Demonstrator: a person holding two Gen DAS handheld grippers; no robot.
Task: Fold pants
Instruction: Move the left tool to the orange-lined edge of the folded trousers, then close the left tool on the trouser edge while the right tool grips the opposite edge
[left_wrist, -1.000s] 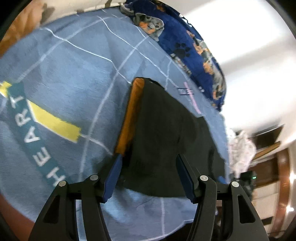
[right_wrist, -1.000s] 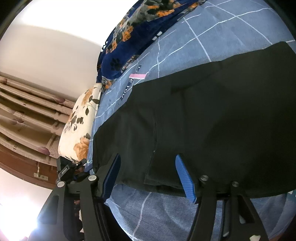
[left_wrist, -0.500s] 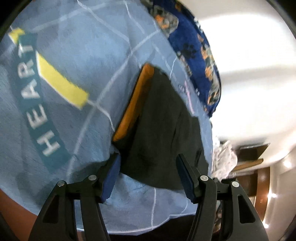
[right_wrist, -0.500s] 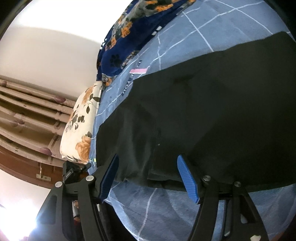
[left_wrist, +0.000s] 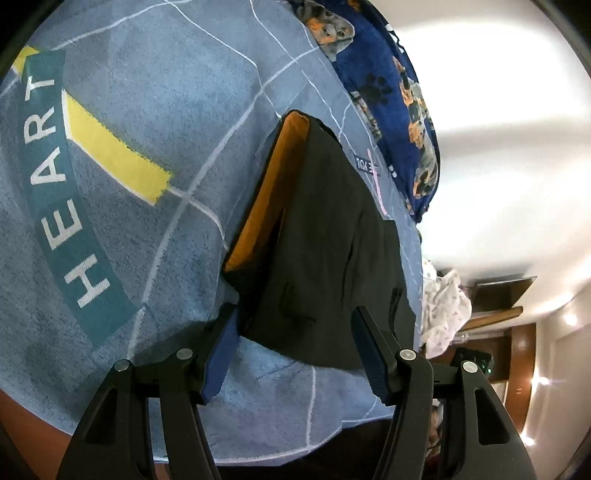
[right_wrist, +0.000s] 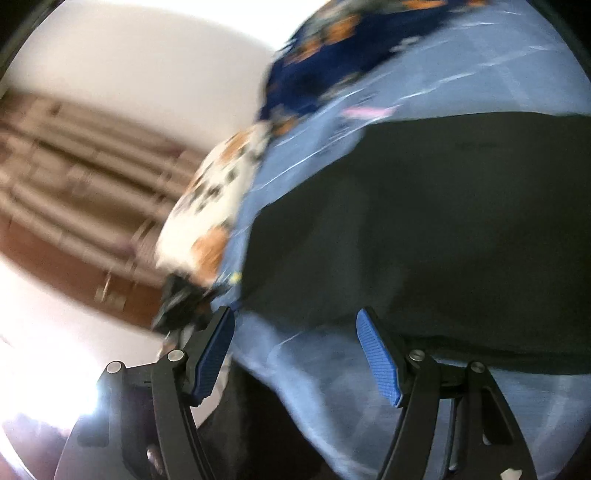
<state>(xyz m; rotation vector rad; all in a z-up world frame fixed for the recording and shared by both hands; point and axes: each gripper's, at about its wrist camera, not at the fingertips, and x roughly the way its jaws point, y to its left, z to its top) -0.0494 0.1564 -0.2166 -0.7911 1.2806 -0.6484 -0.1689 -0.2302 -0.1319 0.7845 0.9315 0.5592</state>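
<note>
Along the near edge of the black pants (right_wrist: 424, 229), my right gripper (right_wrist: 295, 354) has just been widening, nothing clamped, sliding toward the corner while my left gripper (left_wrist: 291, 347) waits unclenched, so the fold hasn't started.

One pants (left_wrist: 325, 236), one blue bedspread (left_wrist: 147, 110), one dog-print blanket (left_wrist: 391, 85), one floral pillow (right_wrist: 218, 199)

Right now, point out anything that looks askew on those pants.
The black pants lie mostly flat on the blue bedspread, but one end is turned back, showing its orange lining. Nothing looks torn.
</note>
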